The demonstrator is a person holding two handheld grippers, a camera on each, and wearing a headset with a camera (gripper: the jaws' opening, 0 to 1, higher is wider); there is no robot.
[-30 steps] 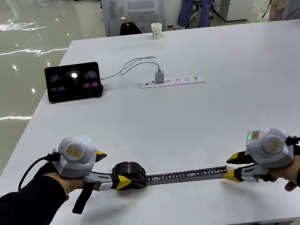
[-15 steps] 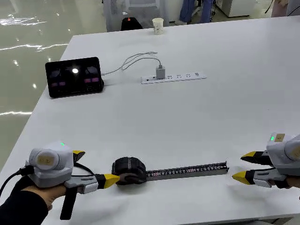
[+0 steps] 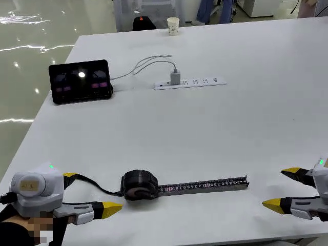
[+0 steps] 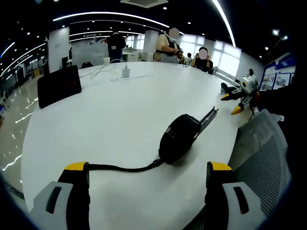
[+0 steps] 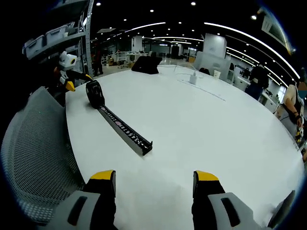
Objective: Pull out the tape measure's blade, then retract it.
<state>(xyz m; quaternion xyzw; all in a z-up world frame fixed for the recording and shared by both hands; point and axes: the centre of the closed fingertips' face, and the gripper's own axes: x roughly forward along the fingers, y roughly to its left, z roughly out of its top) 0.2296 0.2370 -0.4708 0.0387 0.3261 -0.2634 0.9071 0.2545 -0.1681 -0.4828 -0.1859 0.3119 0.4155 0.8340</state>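
Note:
The black tape measure (image 3: 138, 185) lies on the white table (image 3: 205, 128) near its front edge. Its blade (image 3: 205, 185) is drawn out to the right, flat on the table. A black wrist strap (image 4: 124, 167) trails from the case (image 4: 180, 138) toward my left gripper (image 4: 147, 167). That gripper (image 3: 91, 191) is open, a short way left of the case, touching nothing. My right gripper (image 3: 281, 187) is open too, a little beyond the blade's hooked end (image 5: 146, 148). In the right gripper view the blade (image 5: 124, 129) runs away to the case (image 5: 95, 93).
A dark tablet (image 3: 80, 82) stands at the back left. A white power strip (image 3: 189, 83) with a charger and cable lies mid-table. A paper cup (image 3: 173, 25) sits at the far edge. A grey mesh chair (image 5: 33, 158) stands by the table's near edge.
Both grippers have let go and drawn outward: the left off the case, the right off the blade's end. The tape measure stays on the table with its blade out.

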